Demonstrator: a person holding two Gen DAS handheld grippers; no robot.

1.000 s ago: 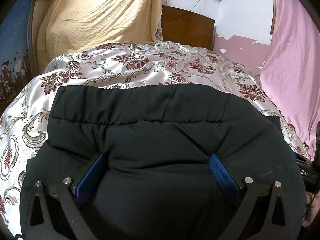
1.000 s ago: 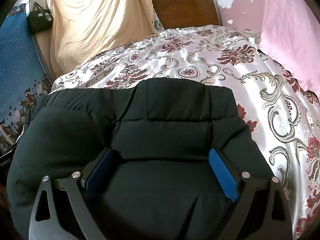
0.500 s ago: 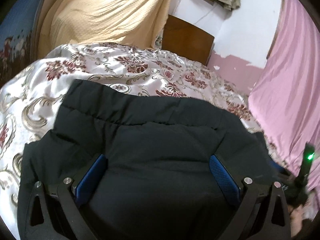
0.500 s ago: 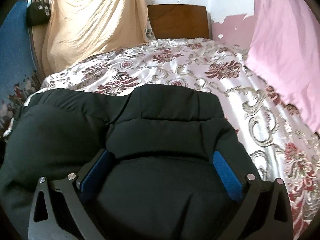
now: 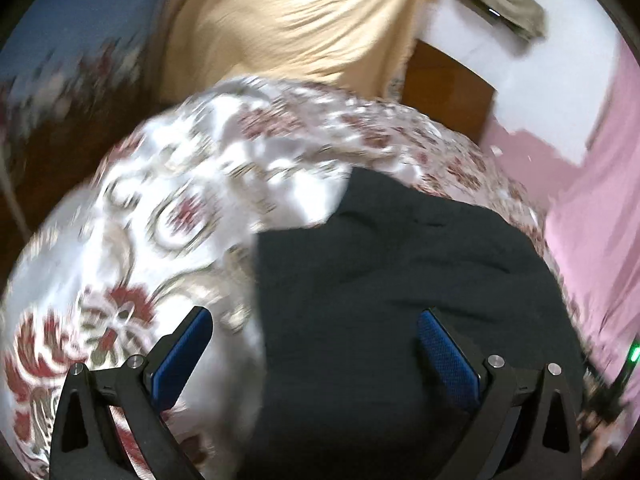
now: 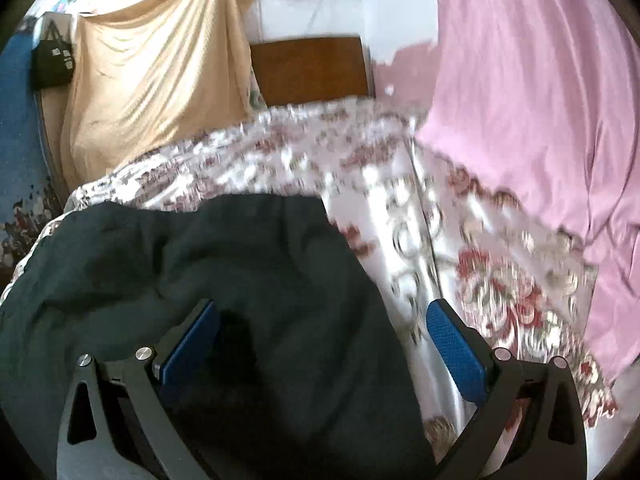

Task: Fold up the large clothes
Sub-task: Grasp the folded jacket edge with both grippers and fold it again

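Observation:
A large black padded garment lies bunched on a floral satin bedspread. In the left wrist view my left gripper is open, its blue pads wide apart over the garment's left edge, holding nothing. In the right wrist view the garment fills the lower left. My right gripper is open over the garment's right edge, with its right finger above the bedspread. Both views are motion-blurred.
A wooden headboard stands at the far end of the bed. A yellow cloth hangs at the back left with a black bag beside it. A pink curtain hangs along the right side.
Both grippers have swung outward, left one leftward and right one rightward. Each now sits over a side edge of the garment instead of its middle. Both stay open.

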